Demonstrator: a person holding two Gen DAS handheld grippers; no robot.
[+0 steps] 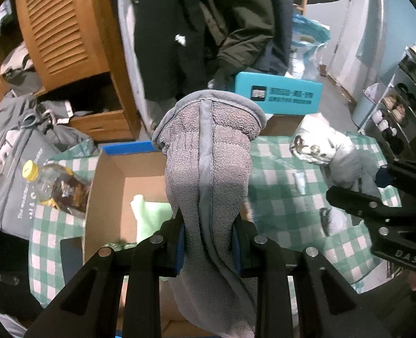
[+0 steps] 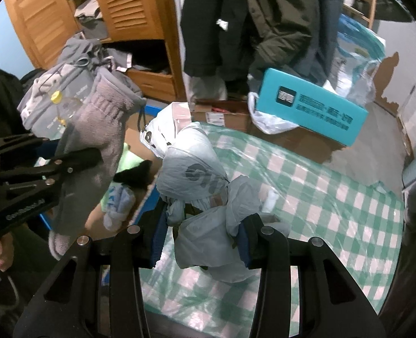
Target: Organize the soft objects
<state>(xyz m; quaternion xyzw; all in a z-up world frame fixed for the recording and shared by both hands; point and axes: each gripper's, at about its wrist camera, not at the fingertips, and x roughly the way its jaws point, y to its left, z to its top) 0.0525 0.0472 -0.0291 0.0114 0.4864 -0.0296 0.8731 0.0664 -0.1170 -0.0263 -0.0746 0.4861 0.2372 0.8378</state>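
Note:
My left gripper (image 1: 208, 242) is shut on a grey fleece glove (image 1: 208, 163), cuff up, held above an open cardboard box (image 1: 109, 174). The glove also shows in the right wrist view (image 2: 95, 140) at the left, gripped by the left gripper (image 2: 75, 160). My right gripper (image 2: 202, 239) is shut on a knotted white plastic bag bundle (image 2: 193, 174) over the green checked tablecloth (image 2: 320, 197). The right gripper (image 1: 357, 191) and its bag (image 1: 320, 146) show at the right in the left wrist view. The box holds a pale green cloth (image 1: 151, 214), a black item (image 2: 134, 174) and a blue sock (image 2: 120, 202).
A bottle with a yellow cap (image 1: 55, 186) lies left of the box. A grey bag (image 1: 13, 169) sits further left. A teal box (image 2: 312, 107) stands behind the table. A wooden wardrobe (image 1: 67, 28), hanging dark coats (image 2: 264, 22) and a shoe rack (image 1: 405, 98) surround the table.

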